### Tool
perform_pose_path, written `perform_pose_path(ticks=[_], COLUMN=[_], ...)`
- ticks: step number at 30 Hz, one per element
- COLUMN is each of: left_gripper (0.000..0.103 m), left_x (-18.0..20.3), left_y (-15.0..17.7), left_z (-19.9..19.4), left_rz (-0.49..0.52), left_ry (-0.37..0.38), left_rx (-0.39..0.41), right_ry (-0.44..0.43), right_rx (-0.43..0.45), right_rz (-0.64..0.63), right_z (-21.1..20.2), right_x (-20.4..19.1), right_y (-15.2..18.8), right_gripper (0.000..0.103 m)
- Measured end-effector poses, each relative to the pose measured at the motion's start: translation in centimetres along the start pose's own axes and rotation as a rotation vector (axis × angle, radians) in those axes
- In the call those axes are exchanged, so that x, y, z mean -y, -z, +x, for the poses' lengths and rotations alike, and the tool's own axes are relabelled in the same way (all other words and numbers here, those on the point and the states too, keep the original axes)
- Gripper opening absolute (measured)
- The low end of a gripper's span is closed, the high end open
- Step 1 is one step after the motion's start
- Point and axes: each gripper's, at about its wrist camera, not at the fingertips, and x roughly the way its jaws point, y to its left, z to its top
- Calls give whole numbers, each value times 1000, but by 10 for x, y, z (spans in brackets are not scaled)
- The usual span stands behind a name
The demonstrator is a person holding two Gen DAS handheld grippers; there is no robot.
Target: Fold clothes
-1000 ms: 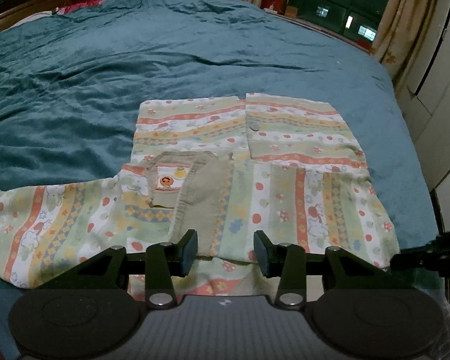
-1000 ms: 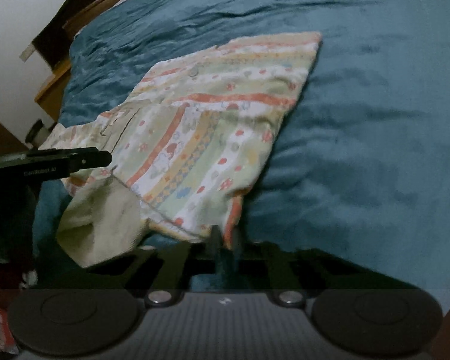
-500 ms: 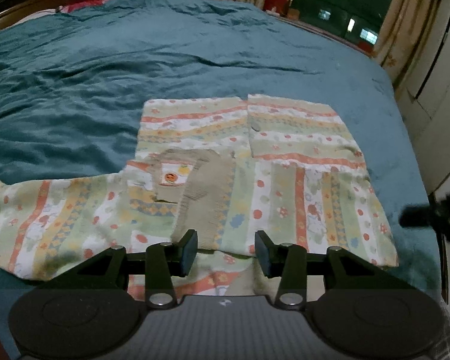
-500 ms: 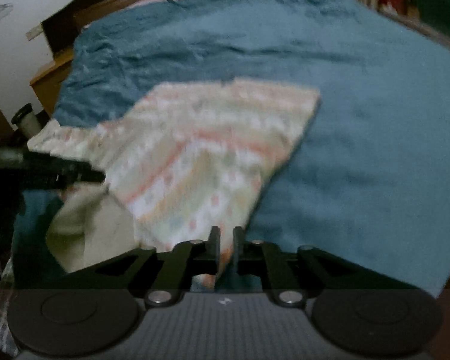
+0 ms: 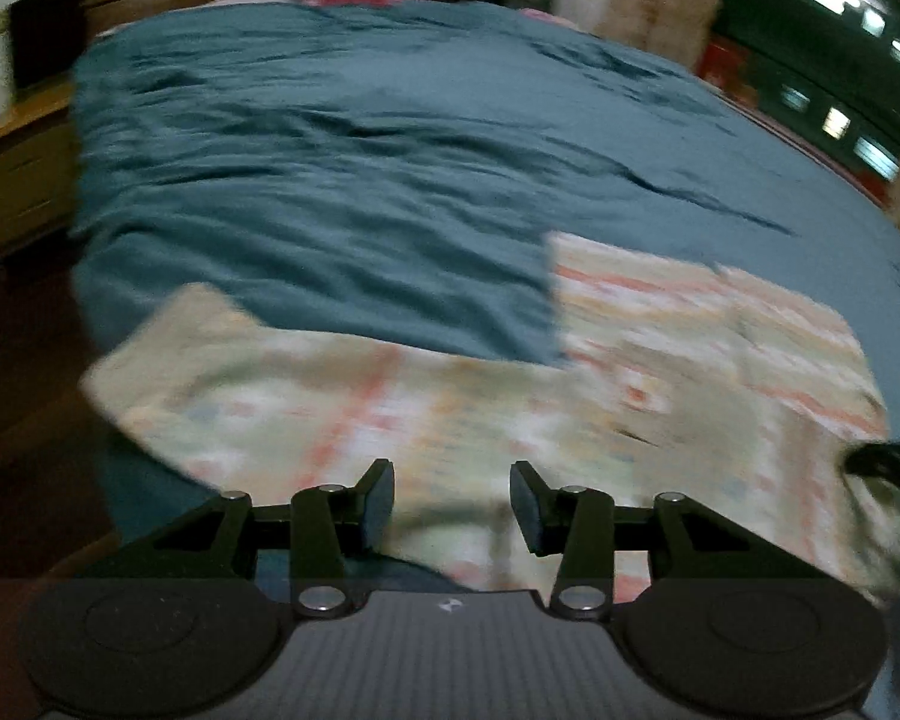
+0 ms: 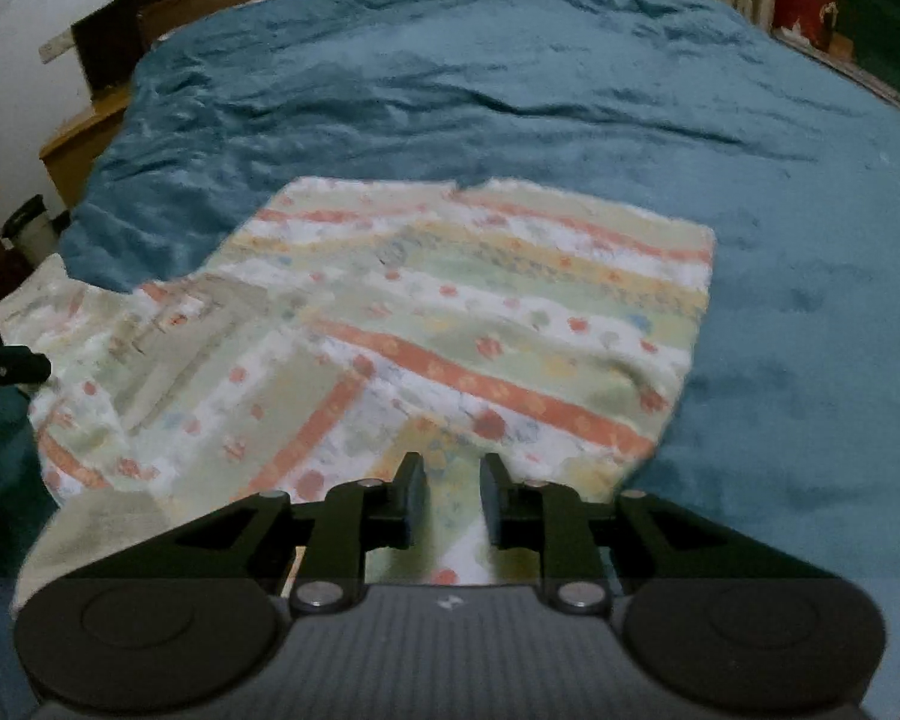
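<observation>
Lying partly folded on a wrinkled teal velvety bedspread point(image 6: 570, 90) near the bed's front edge: one child's pastel garment point(image 6: 450, 324) with orange, green and yellow printed stripes, its right sleeve turned in over the body and its left sleeve point(image 5: 258, 396) spread out flat to the side. Left gripper point(image 5: 451, 507), black, two-fingered, jaws wide apart and holding nothing, above the sleeve near the bed edge. Right gripper point(image 6: 453, 501), same make, jaws parted with striped cloth showing between them; contact with the cloth cannot be told.
</observation>
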Motion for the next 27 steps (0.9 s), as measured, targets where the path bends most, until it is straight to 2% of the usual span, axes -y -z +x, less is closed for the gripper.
perform_pose_path(ticks=[4, 6, 9, 11, 15, 19, 22, 25, 27], left_gripper=[49, 55, 57, 58, 58, 58, 56, 42, 25], left_x=[-32, -44, -65, -77, -99, -118, -128, -133, -136], left_y=[-5, -6, -7, -8, -11, -14, -16, -17, -18], left_z=[-2, -4, -5, -3, 5, 15, 18, 21, 21], left_rz=[-61, -83, -136, -167, -230, -316, -370, -396, -422], left_ry=[-82, -116, -165, -193, -254, -262, -236, -225, -212], left_rx=[32, 44, 55, 58, 58, 54, 62, 69, 76], right_ry=[-45, -76, -101, -99, -93, -104, -112, -119, -125], right_rx=[33, 31, 14, 1, 9, 25, 31, 37, 41], right_rz=[-74, -96, -118, -132, -140, -139, -136, -134, -131], right_z=[-1, 6, 20, 26, 23, 16, 12, 8, 6], right_x=[-26, -38, -55, -62, -67, -69, -72, -74, -75], right_y=[-13, -19, -21, -21, -22, -26, -26, -26, -26], right_gripper=[28, 30, 31, 35, 37, 38, 38, 38, 38])
